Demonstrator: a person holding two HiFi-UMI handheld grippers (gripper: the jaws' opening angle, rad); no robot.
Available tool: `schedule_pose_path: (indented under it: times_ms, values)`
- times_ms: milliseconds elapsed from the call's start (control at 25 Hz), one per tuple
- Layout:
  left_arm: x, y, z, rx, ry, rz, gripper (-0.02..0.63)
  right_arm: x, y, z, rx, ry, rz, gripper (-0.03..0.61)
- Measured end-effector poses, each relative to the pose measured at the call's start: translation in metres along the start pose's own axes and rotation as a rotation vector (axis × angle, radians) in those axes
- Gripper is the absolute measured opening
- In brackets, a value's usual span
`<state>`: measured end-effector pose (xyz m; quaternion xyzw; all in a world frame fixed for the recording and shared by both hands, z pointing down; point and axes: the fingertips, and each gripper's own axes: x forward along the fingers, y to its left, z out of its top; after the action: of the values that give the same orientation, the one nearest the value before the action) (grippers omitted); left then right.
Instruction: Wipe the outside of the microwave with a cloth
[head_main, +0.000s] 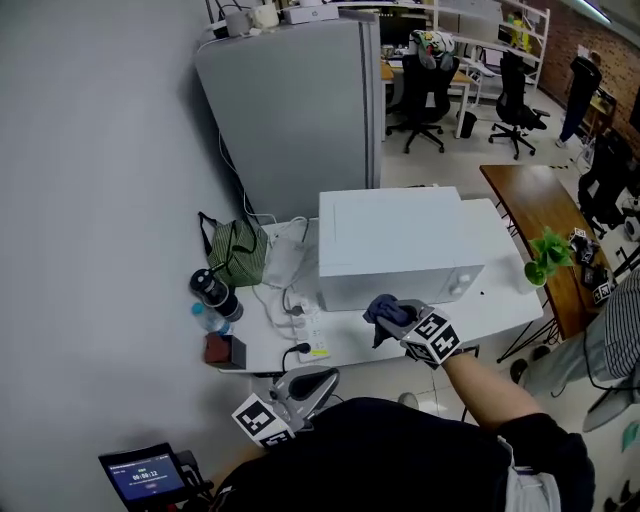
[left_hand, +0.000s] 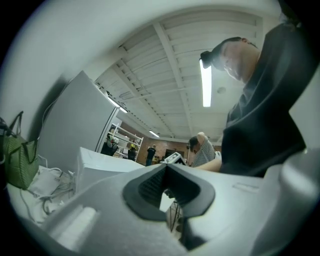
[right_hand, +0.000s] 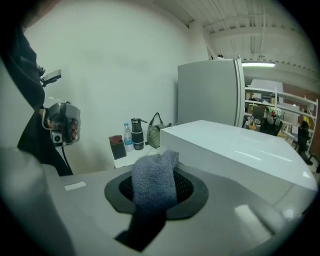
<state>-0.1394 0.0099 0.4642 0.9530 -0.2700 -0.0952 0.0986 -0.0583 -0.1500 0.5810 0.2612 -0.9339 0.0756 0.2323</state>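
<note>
A white microwave (head_main: 400, 245) stands on the white table (head_main: 500, 300); it also fills the right of the right gripper view (right_hand: 240, 150). My right gripper (head_main: 400, 318) is shut on a grey-blue cloth (head_main: 385, 312), held close to the microwave's front lower left. In the right gripper view the cloth (right_hand: 155, 182) bunches up between the jaws. My left gripper (head_main: 300, 388) hangs low by my body, off the table's front edge, jaws together with nothing between them. The microwave (left_hand: 100, 165) shows at the left of the left gripper view.
A grey fridge (head_main: 295, 110) stands behind the table. At the table's left are a green bag (head_main: 238, 252), a black flask (head_main: 212, 290), a water bottle (head_main: 208, 318), a dark red box (head_main: 222, 350) and a power strip with cables (head_main: 305, 335). A small plant (head_main: 548, 255) sits at the right corner.
</note>
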Motion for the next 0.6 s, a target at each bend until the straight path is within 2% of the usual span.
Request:
schedule_pose_path:
  times_ms: [120, 400, 600]
  values:
    - [-0.005, -0.006, -0.002, 0.037, 0.017, 0.009, 0.003, 0.022, 0.010, 0.008, 0.080, -0.023, 0.049, 0.083]
    - [0.007, -0.015, -0.014, 0.050, 0.021, 0.162, 0.003, 0.045, -0.011, 0.003, 0.222, -0.063, 0.134, 0.083]
    - [0.006, -0.014, -0.017, 0.056, 0.027, 0.266, 0.003, 0.070, -0.014, -0.008, 0.302, -0.050, 0.189, 0.083]
